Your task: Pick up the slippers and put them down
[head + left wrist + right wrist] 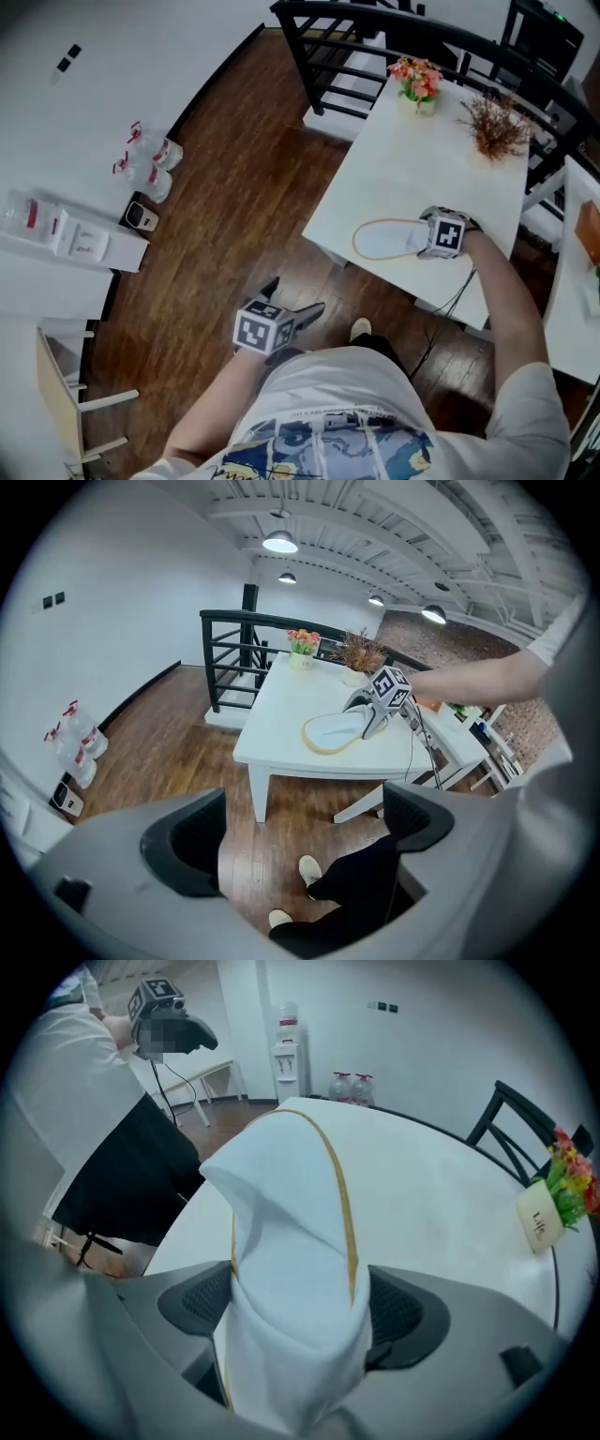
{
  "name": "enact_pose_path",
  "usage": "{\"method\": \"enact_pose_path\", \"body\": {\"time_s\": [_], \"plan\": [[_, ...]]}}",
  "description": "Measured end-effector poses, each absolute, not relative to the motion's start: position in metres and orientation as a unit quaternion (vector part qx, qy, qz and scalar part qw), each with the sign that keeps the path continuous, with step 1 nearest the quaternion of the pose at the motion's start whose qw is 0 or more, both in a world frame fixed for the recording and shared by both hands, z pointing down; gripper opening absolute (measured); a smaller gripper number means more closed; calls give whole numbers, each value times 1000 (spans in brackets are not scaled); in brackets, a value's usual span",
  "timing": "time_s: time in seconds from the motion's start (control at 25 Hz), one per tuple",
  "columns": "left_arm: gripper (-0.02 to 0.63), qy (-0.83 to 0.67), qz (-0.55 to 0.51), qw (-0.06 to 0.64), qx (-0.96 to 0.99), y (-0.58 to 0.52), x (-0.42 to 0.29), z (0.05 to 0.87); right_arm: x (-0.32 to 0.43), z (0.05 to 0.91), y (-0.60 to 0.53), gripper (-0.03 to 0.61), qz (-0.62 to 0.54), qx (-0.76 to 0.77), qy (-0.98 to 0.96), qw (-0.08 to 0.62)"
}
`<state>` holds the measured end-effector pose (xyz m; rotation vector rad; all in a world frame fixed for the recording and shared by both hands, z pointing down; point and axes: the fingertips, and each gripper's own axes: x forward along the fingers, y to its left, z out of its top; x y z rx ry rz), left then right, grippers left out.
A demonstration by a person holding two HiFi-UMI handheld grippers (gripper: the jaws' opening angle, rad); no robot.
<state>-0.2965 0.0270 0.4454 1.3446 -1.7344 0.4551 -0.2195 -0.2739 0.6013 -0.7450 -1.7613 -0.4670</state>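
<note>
One white slipper (384, 240) with a yellow edge lies on the white table (441, 159), near its front edge. My right gripper (417, 239) is shut on the slipper's upper; in the right gripper view the white fabric (286, 1241) is squeezed between both pads, with the sole stretching away over the tabletop. My left gripper (292, 300) hangs over the wooden floor, left of the table and below it in the head view. It is open and empty (305, 832). From the left gripper view the slipper (336, 731) shows on the table. No second slipper is in sight.
A flower pot (418, 82) and a dried plant (494, 127) stand at the table's far end. A black railing (347, 56) runs behind it. Water bottles (148, 161) and a dispenser (70, 234) line the left wall. Another table (577, 281) is at the right.
</note>
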Motion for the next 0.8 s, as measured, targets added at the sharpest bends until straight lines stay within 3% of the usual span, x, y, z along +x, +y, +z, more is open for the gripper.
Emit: {"method": "enact_pose_path", "body": {"time_s": [0.36,0.8], "plan": [[523,-679,200,437,555,19,-291,451,-213,599,-274,419,-189,-295,-756,553],[523,-655,207,418,594,18,-285,439,-198,550,-269,411,-126,-161,-832,516]]}}
